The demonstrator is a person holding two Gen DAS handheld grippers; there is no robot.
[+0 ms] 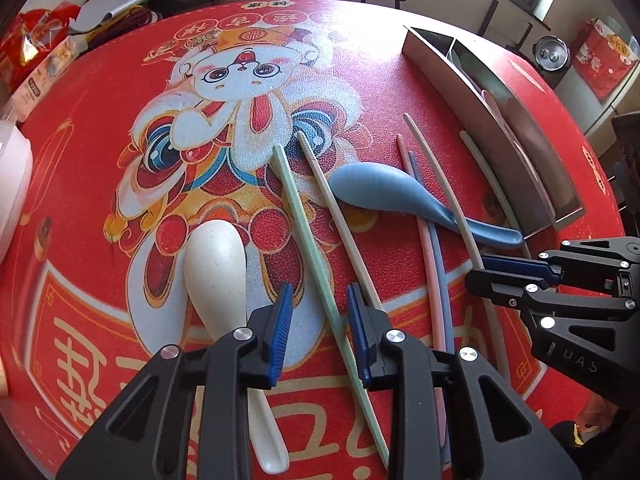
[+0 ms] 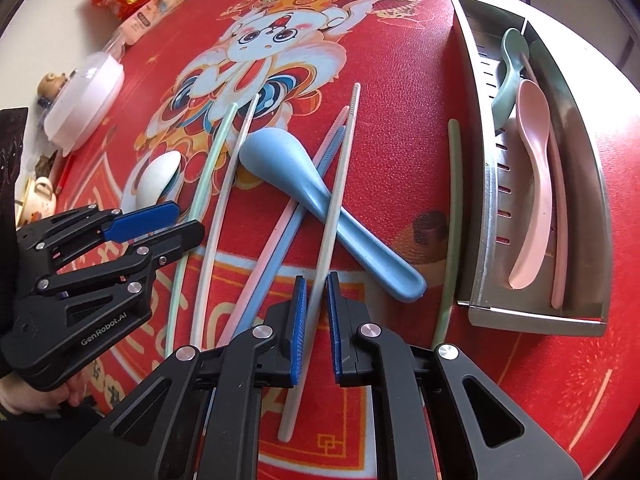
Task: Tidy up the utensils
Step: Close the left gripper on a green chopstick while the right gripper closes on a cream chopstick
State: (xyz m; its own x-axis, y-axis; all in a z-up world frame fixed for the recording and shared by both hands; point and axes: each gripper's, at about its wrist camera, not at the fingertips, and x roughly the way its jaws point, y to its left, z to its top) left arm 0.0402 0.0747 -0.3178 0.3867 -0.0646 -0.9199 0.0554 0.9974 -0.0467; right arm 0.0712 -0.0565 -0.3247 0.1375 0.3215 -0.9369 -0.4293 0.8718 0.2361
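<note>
Left of the steel tray [image 2: 478, 216], your right gripper [image 2: 317, 320] straddles a pale chopstick [image 2: 336, 208], fingers narrowly parted. Your left gripper [image 1: 318, 328] gapes wide. Only the right view shows 2 spoons [image 2: 534, 184] inside.

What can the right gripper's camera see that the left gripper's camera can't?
Only the right wrist view looks down into the metal tray, showing the pink spoon and green spoon lying inside, plus a small teapot at the table's left edge. Only the left wrist view shows the white spoon whole, handle included, and a silver pot beyond the tray. Both show the blue spoon crossed by a pale chopstick, the red rabbit mat, and the two grippers, jaws open.
</note>
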